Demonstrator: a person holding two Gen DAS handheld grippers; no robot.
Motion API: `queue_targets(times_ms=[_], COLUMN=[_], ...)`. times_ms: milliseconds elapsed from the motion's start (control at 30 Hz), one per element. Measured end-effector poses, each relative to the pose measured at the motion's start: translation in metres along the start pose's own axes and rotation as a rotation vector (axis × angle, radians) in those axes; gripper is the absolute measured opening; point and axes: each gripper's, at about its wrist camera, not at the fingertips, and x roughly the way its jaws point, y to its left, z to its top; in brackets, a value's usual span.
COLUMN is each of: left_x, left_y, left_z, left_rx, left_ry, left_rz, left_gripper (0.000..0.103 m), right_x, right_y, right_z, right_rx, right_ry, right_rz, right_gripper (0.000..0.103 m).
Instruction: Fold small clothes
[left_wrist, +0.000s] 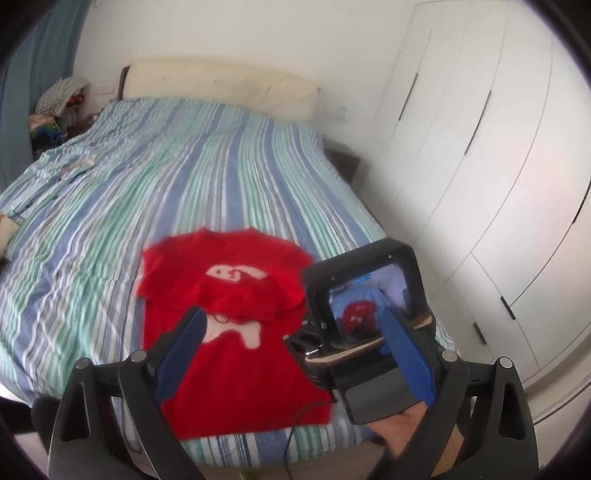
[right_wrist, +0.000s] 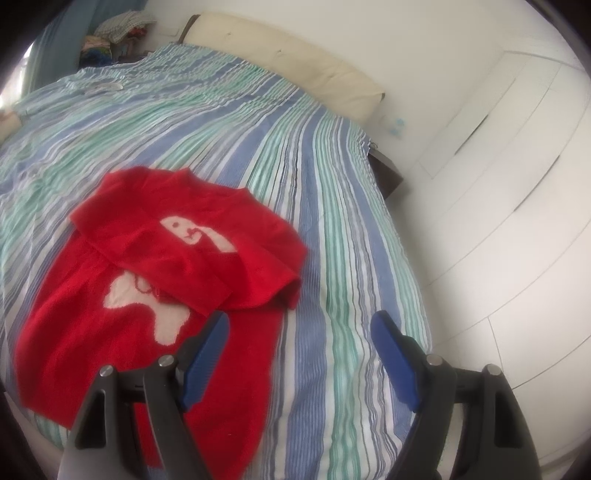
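A small red knitted sweater (left_wrist: 236, 354) with a white figure lies flat on the striped bed cover (left_wrist: 207, 177), near the bed's front edge. Its upper part is folded down over the body. My left gripper (left_wrist: 291, 314) hovers over the sweater's lower half, open, nothing between its blue fingers (left_wrist: 184, 347). In the left wrist view, the camera unit of the right-hand tool (left_wrist: 369, 295) shows at the sweater's right edge, held by a hand (left_wrist: 402, 428). My right gripper (right_wrist: 301, 319) is open above the bed cover (right_wrist: 332, 221), just right of the sweater (right_wrist: 140, 302), touching nothing.
A cream headboard cushion (left_wrist: 221, 85) stands at the far end of the bed. White wardrobe doors (left_wrist: 480, 166) run along the right side. A heap of clothes (left_wrist: 59, 96) sits at the far left, and a striped folded garment (left_wrist: 55, 170) lies on the bed's left side.
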Motion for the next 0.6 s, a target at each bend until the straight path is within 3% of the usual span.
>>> queue_targets(times_ms=[600], left_x=[0.018], left_y=[-0.003], left_z=[0.005], left_rx=[0.019], left_ry=[0.012], left_rz=[0.066], left_gripper=[0.097], right_x=[0.008], right_y=[-0.008], right_z=[-0.003], right_rx=[0.013], right_ry=[0.018], right_rz=[-0.008], right_gripper=[0.078])
